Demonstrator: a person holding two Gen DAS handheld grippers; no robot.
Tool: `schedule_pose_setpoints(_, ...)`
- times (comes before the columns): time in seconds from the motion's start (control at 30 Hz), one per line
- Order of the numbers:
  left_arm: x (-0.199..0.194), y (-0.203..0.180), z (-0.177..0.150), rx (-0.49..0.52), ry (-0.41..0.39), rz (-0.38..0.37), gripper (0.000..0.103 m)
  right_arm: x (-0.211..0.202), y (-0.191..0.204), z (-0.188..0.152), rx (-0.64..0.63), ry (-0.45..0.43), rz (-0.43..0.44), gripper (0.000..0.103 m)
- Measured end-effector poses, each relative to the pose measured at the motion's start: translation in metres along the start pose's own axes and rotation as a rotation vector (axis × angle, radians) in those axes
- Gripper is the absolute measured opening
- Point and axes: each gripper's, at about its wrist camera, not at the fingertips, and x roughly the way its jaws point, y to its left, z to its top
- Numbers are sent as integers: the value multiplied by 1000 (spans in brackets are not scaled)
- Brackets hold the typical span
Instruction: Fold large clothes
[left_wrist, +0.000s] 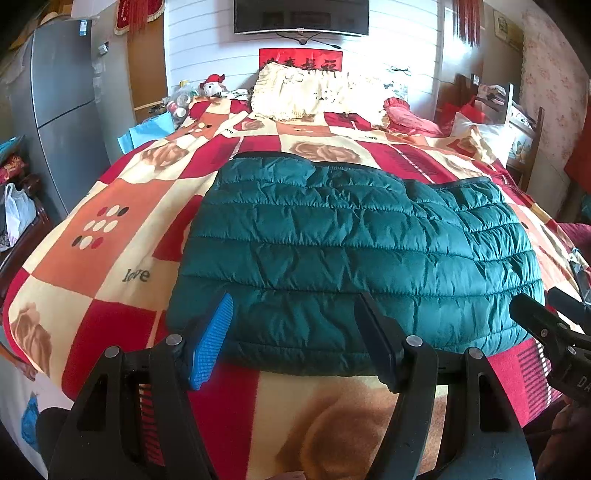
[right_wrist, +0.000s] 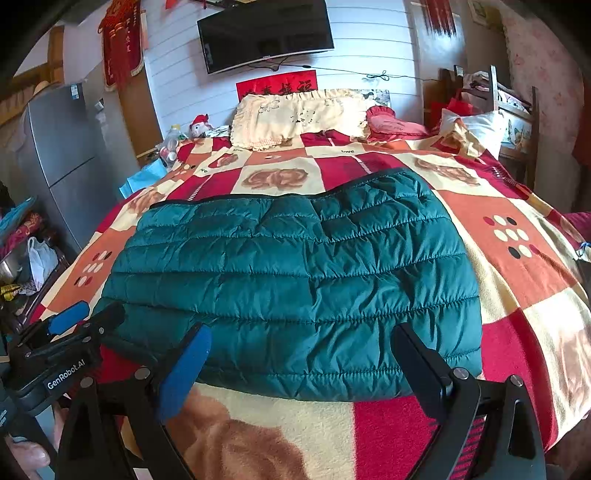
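A dark green quilted puffer jacket (left_wrist: 354, 254) lies folded into a wide block on the bed; it also shows in the right wrist view (right_wrist: 295, 280). My left gripper (left_wrist: 295, 325) is open and empty, its fingertips at the jacket's near edge toward the left. My right gripper (right_wrist: 303, 350) is open and empty at the jacket's near edge toward the right. The right gripper's fingers (left_wrist: 543, 325) show at the right of the left wrist view. The left gripper's blue pads (right_wrist: 70, 317) show at the left of the right wrist view.
The bed has a red, orange and cream checked blanket (left_wrist: 122, 221) with pillows (left_wrist: 303, 96) at the head. A grey fridge (left_wrist: 62, 96) stands left, a television (left_wrist: 301, 16) hangs on the far wall, and a wooden chair with clutter (right_wrist: 495, 107) stands at right.
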Motion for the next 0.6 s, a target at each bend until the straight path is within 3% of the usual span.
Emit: schedule_pose_setpoints(0.6,13,13,5,-15,-1,8,69,12,-2,1,10,23,-1,97)
